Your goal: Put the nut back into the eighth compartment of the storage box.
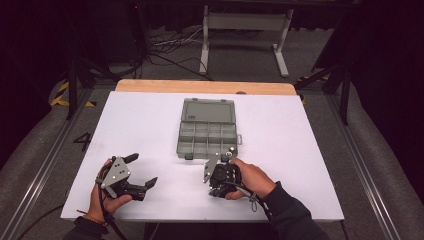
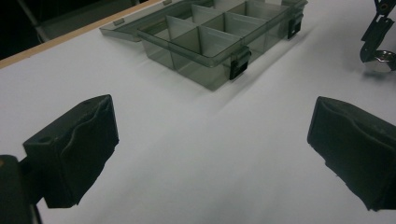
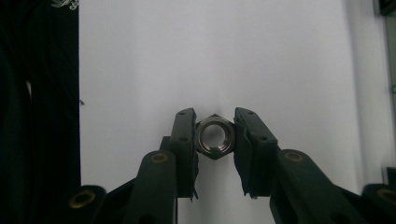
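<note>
A steel hex nut [image 3: 214,136] lies on the white table, and the pads of my right gripper [image 3: 215,122] press on it from both sides. From the high view, the right gripper [image 1: 220,171] points down at the table just in front of the grey compartment box [image 1: 207,134], and a hand covers its jaws. The box lies with its lid folded flat behind it, and its compartments look empty. My left gripper [image 1: 141,170] rests at the front left with its jaws wide apart and nothing between them. In the left gripper view the left gripper [image 2: 210,149] faces the box [image 2: 205,70].
The white table top [image 1: 150,125] has a wooden strip [image 1: 205,86] along its far edge. Beyond it are a dark floor, cables and a white stand [image 1: 245,30]. The shiny nut [image 2: 385,57] shows at the right edge of the left gripper view.
</note>
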Demonstrator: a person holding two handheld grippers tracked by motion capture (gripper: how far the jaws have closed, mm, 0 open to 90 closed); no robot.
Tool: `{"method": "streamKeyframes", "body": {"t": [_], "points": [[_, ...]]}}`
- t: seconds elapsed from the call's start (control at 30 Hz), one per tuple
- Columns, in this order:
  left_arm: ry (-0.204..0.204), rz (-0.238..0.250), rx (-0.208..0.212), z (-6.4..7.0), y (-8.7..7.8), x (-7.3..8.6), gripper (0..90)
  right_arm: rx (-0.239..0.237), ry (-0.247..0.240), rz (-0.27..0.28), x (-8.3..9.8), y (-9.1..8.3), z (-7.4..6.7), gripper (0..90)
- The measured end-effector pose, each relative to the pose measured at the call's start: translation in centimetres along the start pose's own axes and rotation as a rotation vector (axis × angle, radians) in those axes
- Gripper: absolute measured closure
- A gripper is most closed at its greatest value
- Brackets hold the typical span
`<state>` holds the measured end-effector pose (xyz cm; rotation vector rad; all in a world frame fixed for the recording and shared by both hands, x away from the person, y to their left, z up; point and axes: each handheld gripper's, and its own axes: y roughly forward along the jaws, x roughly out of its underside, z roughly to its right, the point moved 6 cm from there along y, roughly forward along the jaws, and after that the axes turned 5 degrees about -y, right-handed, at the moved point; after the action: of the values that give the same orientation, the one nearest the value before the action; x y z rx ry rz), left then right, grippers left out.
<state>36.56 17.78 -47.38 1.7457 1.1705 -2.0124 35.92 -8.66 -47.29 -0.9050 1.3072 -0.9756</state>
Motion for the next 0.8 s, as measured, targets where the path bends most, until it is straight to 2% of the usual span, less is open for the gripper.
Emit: {"method": "streamKeyframes", "body": {"t": [0.2,0.37,0.53,0.63,0.8], "points": [[-0.008,0.0,-0.003,-0.2,0.2,0.0,2.7,-0.001,-0.014,0.014,0.0,-0.5,0.1,70.5],[-0.025,0.032,-0.009,-0.4,0.1,-0.4,3.0,0.014,-0.004,0.026,0.0,-0.9,0.4,70.5],[-0.012,0.034,-0.006,-0.1,0.0,-0.4,3.0,0.03,0.029,0.027,0.7,-1.1,0.9,70.5],[-0.008,0.029,-0.004,0.0,0.0,-0.4,3.0,0.041,0.024,0.023,0.8,-1.6,1.0,70.5],[0.003,0.033,-0.01,0.2,-0.2,-0.5,2.9,0.061,0.042,0.054,0.9,-2.5,1.6,70.5]]}}
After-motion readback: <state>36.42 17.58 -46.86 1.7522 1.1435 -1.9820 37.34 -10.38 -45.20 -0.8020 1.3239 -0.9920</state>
